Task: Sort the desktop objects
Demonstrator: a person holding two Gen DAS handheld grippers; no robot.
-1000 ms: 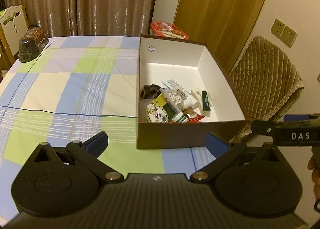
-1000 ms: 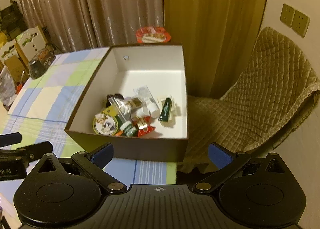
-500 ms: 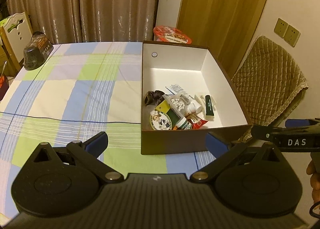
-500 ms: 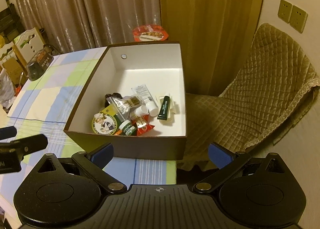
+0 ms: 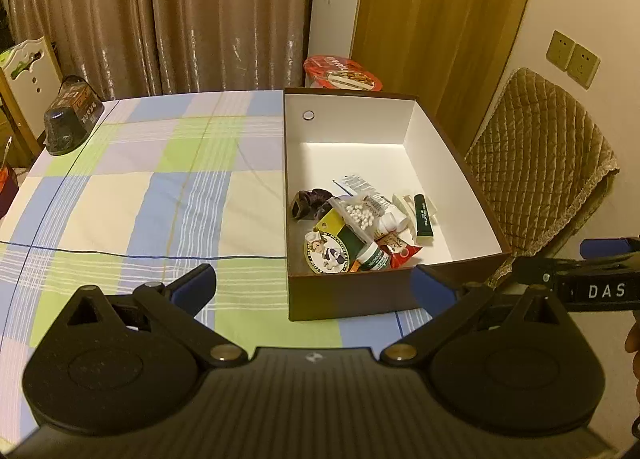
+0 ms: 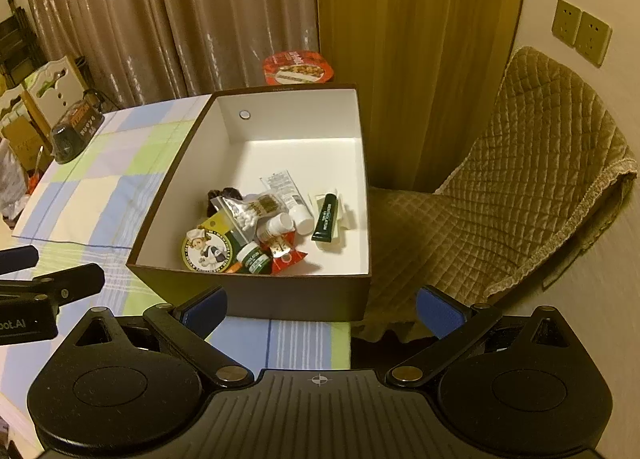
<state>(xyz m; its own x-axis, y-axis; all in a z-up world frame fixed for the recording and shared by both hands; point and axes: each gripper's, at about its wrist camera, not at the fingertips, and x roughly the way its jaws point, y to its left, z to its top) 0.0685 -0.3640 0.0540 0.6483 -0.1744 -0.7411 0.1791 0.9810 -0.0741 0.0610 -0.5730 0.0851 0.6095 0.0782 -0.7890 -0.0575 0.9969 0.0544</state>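
A brown box (image 5: 352, 301) (image 6: 296, 301) with white inside stands at the right end of the checked tablecloth (image 5: 120, 199). Its near half holds several small items: a round cartoon badge (image 5: 326, 253) (image 6: 204, 249), a bag of white beads (image 5: 358, 213), a dark green tube (image 5: 423, 215) (image 6: 326, 217), a white bottle (image 6: 280, 225), a red wrapper (image 6: 288, 255). My left gripper (image 5: 314, 287) is open, nothing between its fingers, hovering just before the box. My right gripper (image 6: 320, 309) is open too, over the box's near right corner.
A dark plastic food container (image 5: 70, 115) (image 6: 76, 131) sits at the table's far left. A red instant-noodle bowl (image 5: 340, 73) (image 6: 298, 67) is behind the box. A chair with a quilted cover (image 6: 520, 195) stands right of the table. Curtains hang behind.
Both grippers have drawn back and risen a little, so the box looks slightly farther away. Both stayed open; the items in the box have not moved.
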